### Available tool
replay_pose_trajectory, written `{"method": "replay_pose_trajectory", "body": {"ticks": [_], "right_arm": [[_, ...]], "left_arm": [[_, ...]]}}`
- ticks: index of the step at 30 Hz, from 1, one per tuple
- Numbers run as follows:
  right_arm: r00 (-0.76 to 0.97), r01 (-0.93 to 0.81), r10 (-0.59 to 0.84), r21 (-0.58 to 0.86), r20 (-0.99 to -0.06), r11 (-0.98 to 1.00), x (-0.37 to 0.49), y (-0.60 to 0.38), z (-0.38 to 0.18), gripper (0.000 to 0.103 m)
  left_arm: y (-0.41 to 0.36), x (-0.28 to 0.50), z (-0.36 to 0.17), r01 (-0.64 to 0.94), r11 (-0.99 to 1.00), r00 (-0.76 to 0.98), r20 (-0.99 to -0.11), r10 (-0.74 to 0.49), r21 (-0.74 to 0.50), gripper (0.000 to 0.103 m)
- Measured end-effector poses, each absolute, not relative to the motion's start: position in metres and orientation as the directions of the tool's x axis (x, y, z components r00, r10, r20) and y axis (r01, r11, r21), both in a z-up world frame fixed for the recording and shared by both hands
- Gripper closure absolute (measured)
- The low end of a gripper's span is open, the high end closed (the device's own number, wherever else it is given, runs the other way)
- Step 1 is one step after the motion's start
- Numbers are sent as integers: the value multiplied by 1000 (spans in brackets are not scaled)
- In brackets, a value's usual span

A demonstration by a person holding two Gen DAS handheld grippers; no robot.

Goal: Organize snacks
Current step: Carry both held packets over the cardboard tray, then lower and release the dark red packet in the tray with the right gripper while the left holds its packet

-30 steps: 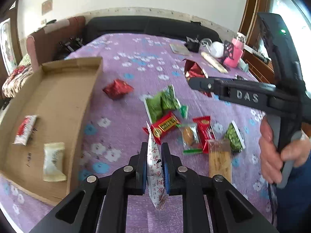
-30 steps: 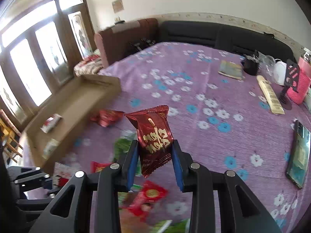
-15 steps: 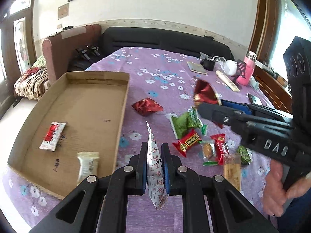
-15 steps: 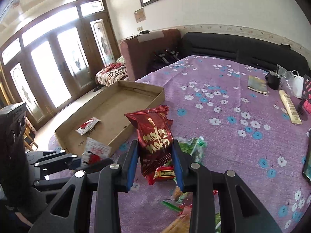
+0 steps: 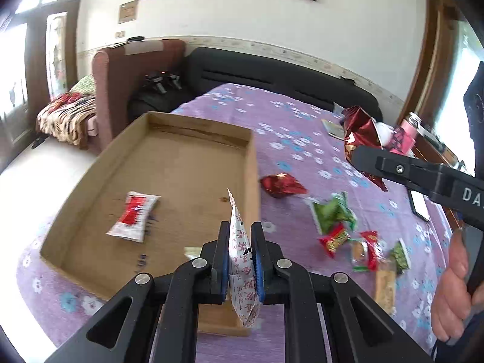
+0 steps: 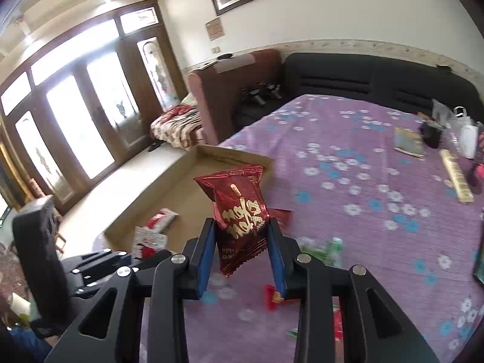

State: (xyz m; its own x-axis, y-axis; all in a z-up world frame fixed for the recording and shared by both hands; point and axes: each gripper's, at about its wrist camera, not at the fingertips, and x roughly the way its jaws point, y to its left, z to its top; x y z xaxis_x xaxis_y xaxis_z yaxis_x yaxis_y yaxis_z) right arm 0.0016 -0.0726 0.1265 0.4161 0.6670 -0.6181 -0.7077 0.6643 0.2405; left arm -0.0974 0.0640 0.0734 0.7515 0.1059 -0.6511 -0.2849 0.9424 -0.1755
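My left gripper (image 5: 241,260) is shut on a white packet with red print (image 5: 242,275), held above the near right corner of the cardboard box (image 5: 193,163). A white and red packet (image 5: 133,216) lies in the box. My right gripper (image 6: 242,254) is shut on a dark red foil snack bag (image 6: 240,211), held over the table right of the box (image 6: 187,181); it also shows in the left wrist view (image 5: 361,139). Loose snacks lie on the purple cloth: a red foil bag (image 5: 282,184), green packets (image 5: 331,211) and red packets (image 5: 335,239).
The table has a purple flowered cloth (image 6: 348,157). At its far end are a book (image 6: 408,140), a long box (image 6: 455,175) and a pink item (image 5: 402,139). A phone (image 5: 419,208) lies at the right. A sofa and armchair stand behind.
Both grippers have moved left toward the cardboard box, each still holding its packet. The left gripper now hangs over the box's near right corner.
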Motion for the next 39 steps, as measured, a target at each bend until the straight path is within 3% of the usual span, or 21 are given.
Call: {"method": "replay_pose_trajectory", "body": {"ticks": [10,19,39], "right_arm": [[311,-680,696,360,-648,639,-6,-4,104,70],[297,-714,663,301,-687,632,-21,17,63,70],[299,-751,628,228,-718,619,-30,31,36,70]], "left_arm": [[117,-109,63,-388,898,735,-656,168,-205,90],[135,-111,47,-421,885,711,-678,186,-199,90],[129,-99,29,-424,895,684,-696,218,-137,90]]}}
